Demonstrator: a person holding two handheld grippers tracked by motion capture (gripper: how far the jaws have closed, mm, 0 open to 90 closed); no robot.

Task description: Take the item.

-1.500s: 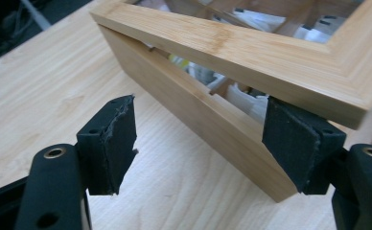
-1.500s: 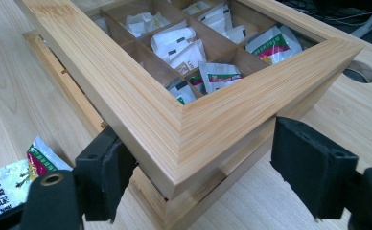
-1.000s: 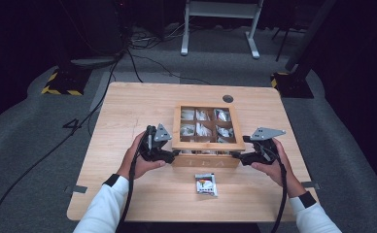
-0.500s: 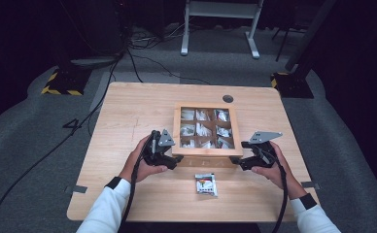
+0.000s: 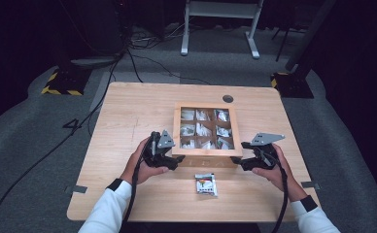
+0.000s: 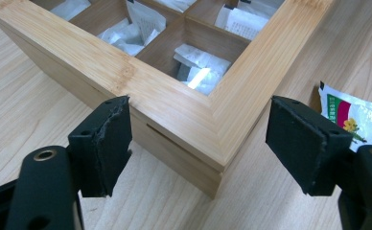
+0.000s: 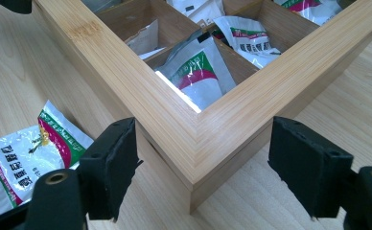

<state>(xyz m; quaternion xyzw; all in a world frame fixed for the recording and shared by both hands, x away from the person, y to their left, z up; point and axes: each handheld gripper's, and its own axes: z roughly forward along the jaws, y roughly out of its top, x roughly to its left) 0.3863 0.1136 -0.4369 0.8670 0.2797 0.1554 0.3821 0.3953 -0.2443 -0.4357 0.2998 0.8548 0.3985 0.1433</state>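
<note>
A square wooden box [image 5: 177,131] with nine compartments holds several white packets [image 5: 203,130]. My left gripper [image 5: 176,162] stands open at its near-left corner. In the left gripper view that corner [image 6: 174,96] sits between the pads of the left gripper [image 6: 198,129], and the right pad stands off the wood. My right gripper [image 5: 238,162] is open astride the near-right corner [image 7: 174,115]; its pads [image 7: 114,158] do not press. Both pairs of jaws have just been closing, the right gripper's [image 7: 201,153] more. A loose packet [image 5: 206,184] lies in front of the box.
The box sits mid-table on a light wooden table [image 5: 128,111] with a round cable hole [image 5: 228,98] behind it. The loose packet [image 6: 361,120] [image 7: 26,153] lies between the two hands. Black cables cross the grey floor at the left, and a white stand is behind the table.
Both grippers have slid a little toward me along the box's sides to its near corners. The box and the loose packet have stayed in place.
</note>
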